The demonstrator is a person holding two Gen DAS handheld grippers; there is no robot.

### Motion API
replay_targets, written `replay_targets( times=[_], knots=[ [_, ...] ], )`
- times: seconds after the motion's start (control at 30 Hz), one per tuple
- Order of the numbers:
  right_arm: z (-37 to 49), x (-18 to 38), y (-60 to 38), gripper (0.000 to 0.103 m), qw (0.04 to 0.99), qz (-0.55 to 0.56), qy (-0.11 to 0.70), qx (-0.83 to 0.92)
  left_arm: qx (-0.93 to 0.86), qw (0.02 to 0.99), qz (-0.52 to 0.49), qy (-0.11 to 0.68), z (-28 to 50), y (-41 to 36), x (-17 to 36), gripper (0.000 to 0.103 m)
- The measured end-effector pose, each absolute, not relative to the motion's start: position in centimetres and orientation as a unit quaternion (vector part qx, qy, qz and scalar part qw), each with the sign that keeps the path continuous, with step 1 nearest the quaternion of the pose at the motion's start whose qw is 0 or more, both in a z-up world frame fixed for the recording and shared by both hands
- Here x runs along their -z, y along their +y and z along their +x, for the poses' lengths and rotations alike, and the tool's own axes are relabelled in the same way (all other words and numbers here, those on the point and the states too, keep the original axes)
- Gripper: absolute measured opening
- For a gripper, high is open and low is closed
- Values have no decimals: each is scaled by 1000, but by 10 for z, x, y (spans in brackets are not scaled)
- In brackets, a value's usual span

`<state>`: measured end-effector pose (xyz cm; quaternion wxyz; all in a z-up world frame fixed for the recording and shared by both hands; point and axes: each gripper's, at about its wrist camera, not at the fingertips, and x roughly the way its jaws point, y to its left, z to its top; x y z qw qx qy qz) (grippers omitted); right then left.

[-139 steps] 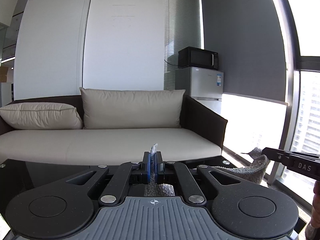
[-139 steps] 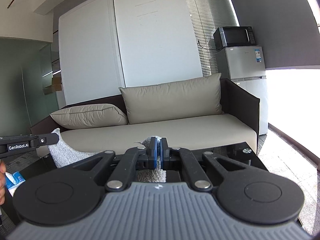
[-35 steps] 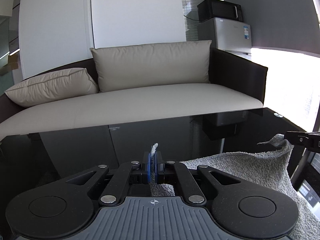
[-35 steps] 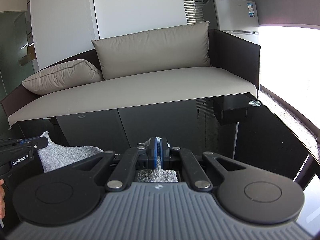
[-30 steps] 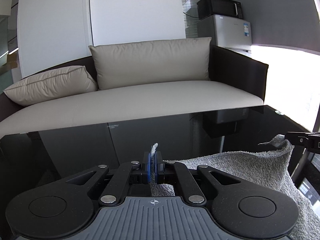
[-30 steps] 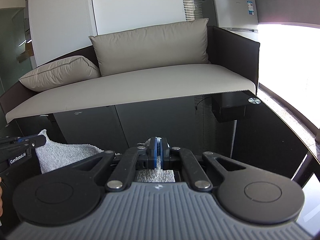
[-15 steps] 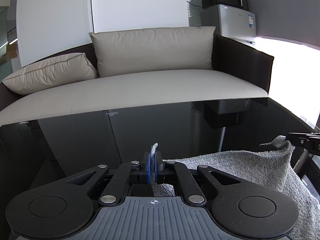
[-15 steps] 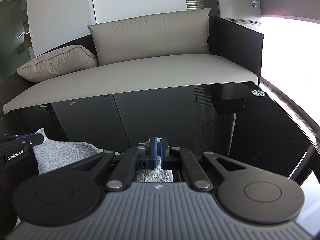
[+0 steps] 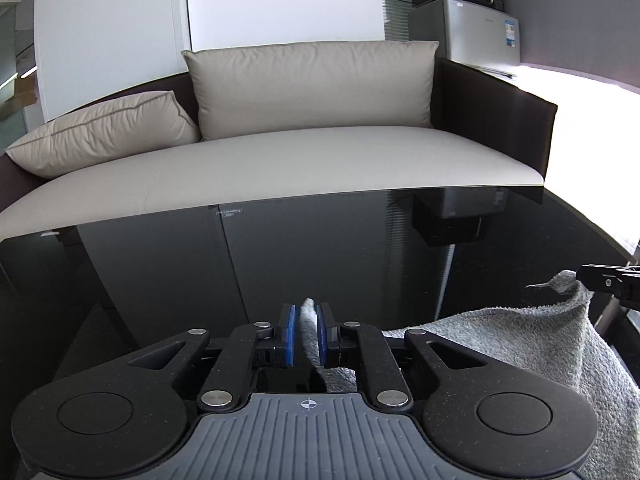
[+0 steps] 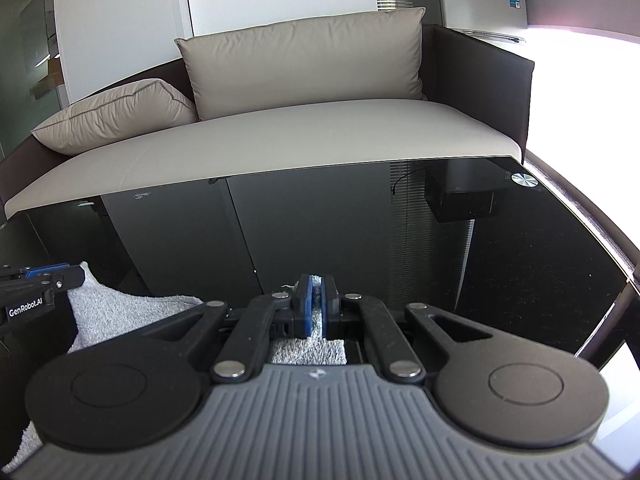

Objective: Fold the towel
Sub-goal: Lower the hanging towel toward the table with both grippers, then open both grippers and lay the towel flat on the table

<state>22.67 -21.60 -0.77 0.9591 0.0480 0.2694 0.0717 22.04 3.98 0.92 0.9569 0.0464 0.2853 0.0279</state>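
Observation:
A grey terry towel (image 9: pixel 520 344) lies over the near part of a black glass table (image 9: pixel 280 264). My left gripper (image 9: pixel 307 334) has its blue pads a little apart, with one towel corner standing loosely between them. My right gripper (image 10: pixel 316 308) has a narrow gap between its pads, and the other towel corner sits in that gap. The towel (image 10: pixel 120 312) sags between the two grippers. The right gripper's tip shows at the right edge of the left wrist view (image 9: pixel 612 284), and the left gripper's tip shows at the left edge of the right wrist view (image 10: pixel 40 280).
A beige sofa (image 9: pixel 280 160) with two cushions stands just behind the table's far edge. A small fridge (image 9: pixel 464 28) with a microwave on top is at the back right. Bright windows are to the right. A metal disc (image 10: pixel 525 179) marks the table's far right corner.
Both grippers have come down and forward over the table with the towel. In the last half second both pairs of pads have parted slightly around the towel corners.

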Motion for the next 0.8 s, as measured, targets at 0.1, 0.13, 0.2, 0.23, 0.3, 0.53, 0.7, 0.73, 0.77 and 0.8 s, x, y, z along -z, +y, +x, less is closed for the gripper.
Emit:
replay_targets(
  times=[0.1,0.13,0.2,0.23,0.3,0.53,0.7,0.73,0.77,0.8],
  knots=[
    [226,8,-220,10,960,50,266,-65,-31,956,43,287,219,45,-11,22],
    [225,7,-222,12,961,50,264,-60,-31,956,42,289,218,46,-11,22],
    [224,6,-226,35,963,52,258,-54,-31,955,44,291,217,48,-11,22],
    [223,6,-227,35,964,53,256,-53,-31,955,47,292,216,48,-11,22],
    [223,5,-230,36,965,54,252,-53,-30,954,48,293,215,48,-11,22],
    [223,8,-230,36,964,35,259,-48,-26,953,51,299,213,50,-6,22],
    [223,11,-232,36,961,35,269,-49,-23,952,50,301,213,49,-4,22],
    [223,12,-232,36,961,33,271,-49,-22,952,53,302,213,48,-3,22],
    [222,13,-231,36,960,31,272,-49,-19,951,55,304,214,47,-1,22],
    [222,14,-231,36,960,29,274,-49,-17,950,57,307,215,46,0,22]
  ],
)
